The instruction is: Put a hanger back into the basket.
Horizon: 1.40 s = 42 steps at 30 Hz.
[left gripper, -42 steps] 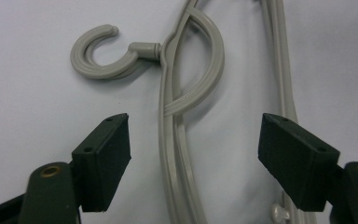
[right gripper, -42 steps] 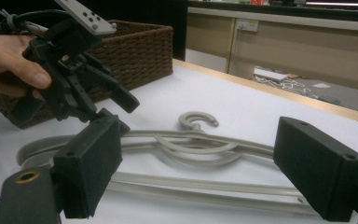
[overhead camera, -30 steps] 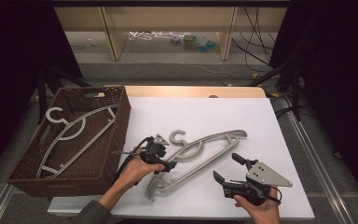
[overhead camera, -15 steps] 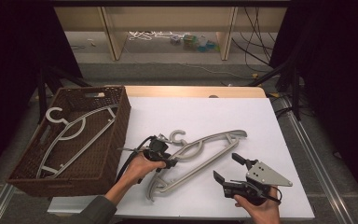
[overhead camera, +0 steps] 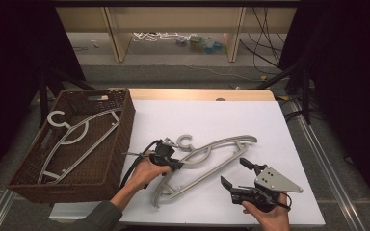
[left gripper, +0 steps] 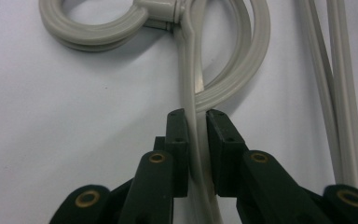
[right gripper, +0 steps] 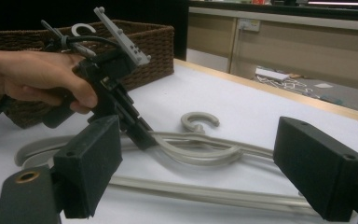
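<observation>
A grey plastic hanger (overhead camera: 220, 147) lies flat on the white table (overhead camera: 231, 115), its hook (overhead camera: 187, 141) toward the basket. My left gripper (overhead camera: 179, 165) is shut on the hanger's arm just below the hook. In the left gripper view the two jaws of the left gripper (left gripper: 196, 122) pinch the thin bar of the hanger (left gripper: 235, 86) on both sides. My right gripper (overhead camera: 233, 171) hovers near the table's front right, open wide and holding nothing. In the right gripper view, the right gripper (right gripper: 198, 140) faces the hanger (right gripper: 200, 151) and the left gripper (right gripper: 137, 130).
A brown wicker basket (overhead camera: 120, 139) stands at the table's left edge with a second grey hanger (overhead camera: 74, 137) inside. The far wooden table edge (overhead camera: 197, 94) runs behind the white surface. White surface lies bare behind and right of the hanger.
My left gripper has edged slightly to the right along the hanger's arm. The hanger and my right gripper stay where they were.
</observation>
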Each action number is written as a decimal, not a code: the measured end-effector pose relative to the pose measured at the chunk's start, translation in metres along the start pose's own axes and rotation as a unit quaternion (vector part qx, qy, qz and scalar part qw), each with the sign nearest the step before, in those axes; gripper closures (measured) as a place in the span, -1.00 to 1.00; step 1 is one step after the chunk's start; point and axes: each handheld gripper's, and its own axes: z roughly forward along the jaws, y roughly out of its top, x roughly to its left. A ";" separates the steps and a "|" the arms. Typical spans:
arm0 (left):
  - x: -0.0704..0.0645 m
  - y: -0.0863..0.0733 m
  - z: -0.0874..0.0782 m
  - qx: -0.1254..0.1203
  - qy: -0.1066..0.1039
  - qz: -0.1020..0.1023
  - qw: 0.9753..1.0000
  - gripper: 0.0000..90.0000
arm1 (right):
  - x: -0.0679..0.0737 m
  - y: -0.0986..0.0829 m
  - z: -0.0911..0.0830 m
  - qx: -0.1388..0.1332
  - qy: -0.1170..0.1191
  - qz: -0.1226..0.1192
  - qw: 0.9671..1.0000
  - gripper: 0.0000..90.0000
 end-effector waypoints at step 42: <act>0.001 0.030 -0.085 -0.162 0.027 -0.023 0.986 0.80 | -0.005 -0.001 -0.002 -0.001 -0.011 0.007 1.000 -0.64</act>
